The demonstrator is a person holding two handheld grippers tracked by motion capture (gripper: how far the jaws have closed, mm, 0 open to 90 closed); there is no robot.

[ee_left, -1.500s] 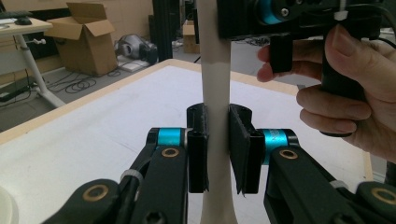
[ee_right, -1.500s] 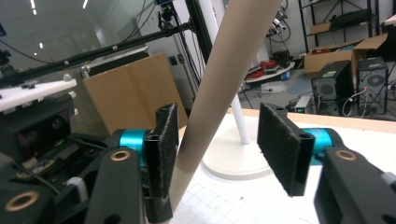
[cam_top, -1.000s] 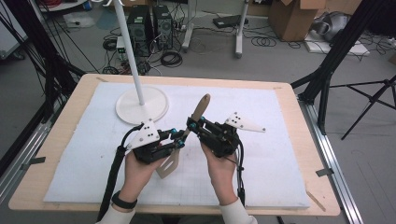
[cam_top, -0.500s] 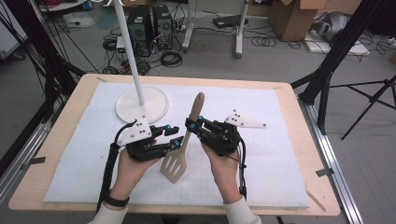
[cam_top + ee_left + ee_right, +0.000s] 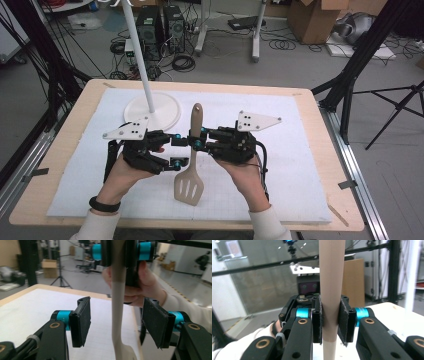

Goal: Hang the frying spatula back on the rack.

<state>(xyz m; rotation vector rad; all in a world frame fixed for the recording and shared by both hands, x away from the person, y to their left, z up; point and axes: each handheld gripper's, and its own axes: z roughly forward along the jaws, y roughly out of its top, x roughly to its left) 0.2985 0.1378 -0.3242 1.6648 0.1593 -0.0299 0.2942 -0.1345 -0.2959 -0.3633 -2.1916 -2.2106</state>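
Spatula [image 5: 192,159], a light, stiff beige tool at frame centre above the tabletop [image 5: 310,150], handles best by its slim handle, where the right gripper [image 5: 199,140] clamps it while the left gripper [image 5: 176,151], its fingers just opening, stands spread around it.

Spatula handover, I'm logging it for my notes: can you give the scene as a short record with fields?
held thing: beige slotted spatula
held by: right gripper, jaws shut on the handle
left gripper: jaws have just been opening; handle between them, pads off it
spatula pose: handle pointing away from the person, blade toward them
surface: white mat on wooden table
also there: white stand base
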